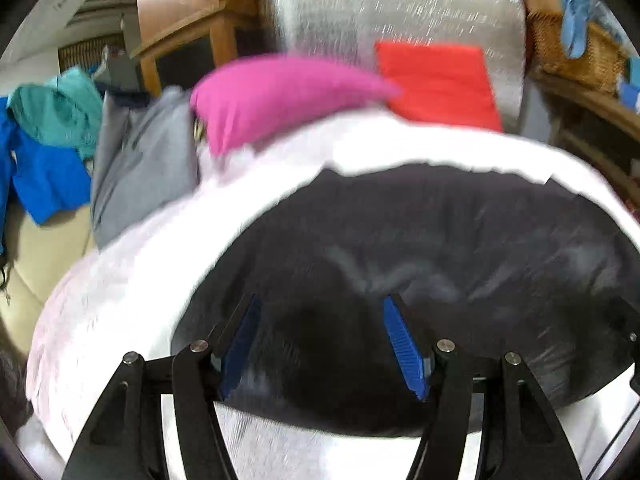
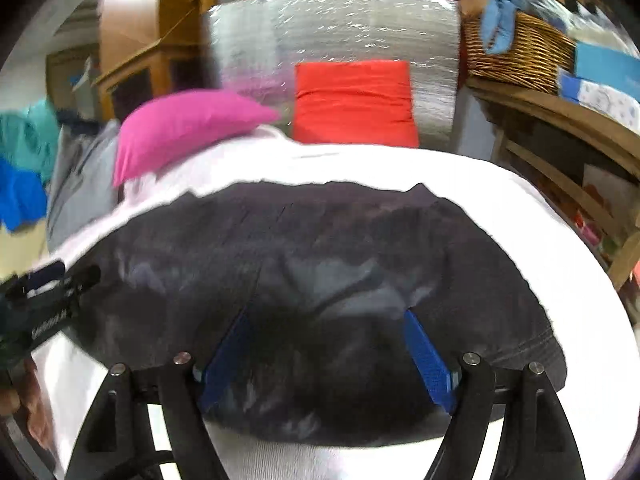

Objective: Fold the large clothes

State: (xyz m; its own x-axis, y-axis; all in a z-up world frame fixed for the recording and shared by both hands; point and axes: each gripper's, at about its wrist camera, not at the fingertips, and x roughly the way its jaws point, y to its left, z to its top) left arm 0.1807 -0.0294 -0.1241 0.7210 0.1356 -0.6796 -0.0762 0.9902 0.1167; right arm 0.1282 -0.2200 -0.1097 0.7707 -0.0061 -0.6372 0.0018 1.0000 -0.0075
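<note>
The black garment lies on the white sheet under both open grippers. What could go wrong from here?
1. The black garment rests directly on the white sheet, so closing jaws might pinch both layers.
2. The pink cloth and red cloth sit close behind; a far fold could push them.
3. The left gripper and right gripper work near each other and might collide.

A big garment (image 2: 320,264) lay flat on a sheet (image 2: 520,216) on the table. Behind it sat a cushion (image 2: 352,104), with a pillow (image 2: 180,132) to its left. Farther left lay a pile of clothes (image 1: 52,140). A basket (image 2: 520,52) stood at the back right.
</note>
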